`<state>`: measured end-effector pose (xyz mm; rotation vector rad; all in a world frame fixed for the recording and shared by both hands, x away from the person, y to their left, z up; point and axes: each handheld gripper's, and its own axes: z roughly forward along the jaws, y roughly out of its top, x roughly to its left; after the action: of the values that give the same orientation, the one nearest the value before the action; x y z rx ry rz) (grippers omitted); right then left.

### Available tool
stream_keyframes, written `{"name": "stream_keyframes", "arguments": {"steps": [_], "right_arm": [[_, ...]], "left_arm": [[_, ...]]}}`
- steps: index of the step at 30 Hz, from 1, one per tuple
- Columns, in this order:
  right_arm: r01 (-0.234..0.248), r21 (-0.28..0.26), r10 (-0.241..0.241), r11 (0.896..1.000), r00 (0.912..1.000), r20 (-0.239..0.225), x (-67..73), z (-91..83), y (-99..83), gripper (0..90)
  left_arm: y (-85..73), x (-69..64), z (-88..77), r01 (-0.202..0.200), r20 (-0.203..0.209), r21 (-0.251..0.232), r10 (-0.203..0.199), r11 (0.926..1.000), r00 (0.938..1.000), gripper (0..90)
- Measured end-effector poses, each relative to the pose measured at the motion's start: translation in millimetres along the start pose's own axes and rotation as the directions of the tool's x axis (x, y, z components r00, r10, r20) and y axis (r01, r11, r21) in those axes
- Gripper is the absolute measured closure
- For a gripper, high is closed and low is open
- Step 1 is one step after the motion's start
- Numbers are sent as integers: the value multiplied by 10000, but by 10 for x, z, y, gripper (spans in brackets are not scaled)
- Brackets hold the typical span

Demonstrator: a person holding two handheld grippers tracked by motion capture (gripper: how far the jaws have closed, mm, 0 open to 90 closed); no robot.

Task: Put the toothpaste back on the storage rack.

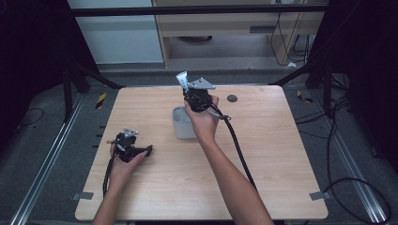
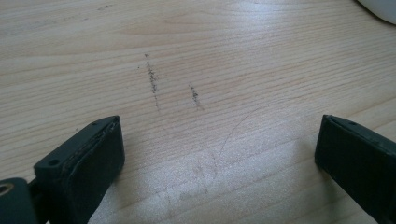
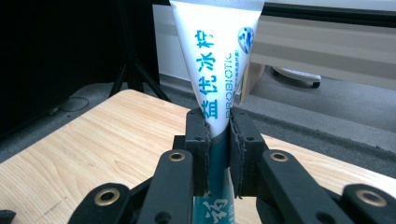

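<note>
Light wood-grain table (image 1: 263,154), rectangular, scuff marks on its top. Small pale grey square tub (image 1: 182,123) stands near the middle, open top. My right gripper (image 1: 190,93) is raised just behind the tub, its jaws clamped tight on a white squeeze tube with blue lettering (image 3: 215,60); the tube's flat crimped end points up. My left gripper (image 2: 219,158) rests low over the table's near left part, jaws spread wide, bare wood between them.

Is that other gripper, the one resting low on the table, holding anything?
No, the left gripper has its jaws wide apart, with bare wooden table between them.
</note>
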<state>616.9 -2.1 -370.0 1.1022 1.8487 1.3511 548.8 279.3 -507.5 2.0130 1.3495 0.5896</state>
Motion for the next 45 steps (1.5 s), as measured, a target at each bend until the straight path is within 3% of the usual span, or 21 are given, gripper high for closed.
{"name": "stream_keyframes", "arguments": {"steps": [20,45], "right_arm": [[166,157,-167,9997,9998,69,80,24,-181,793],[180,349,-189,9992,9995,250,76,27,-330,792]], "left_arm": [[0,0,0,-5,-1,-1,5,10000,10000,7],[0,0,0,1,1,-1,-1,10000,10000,7]]}}
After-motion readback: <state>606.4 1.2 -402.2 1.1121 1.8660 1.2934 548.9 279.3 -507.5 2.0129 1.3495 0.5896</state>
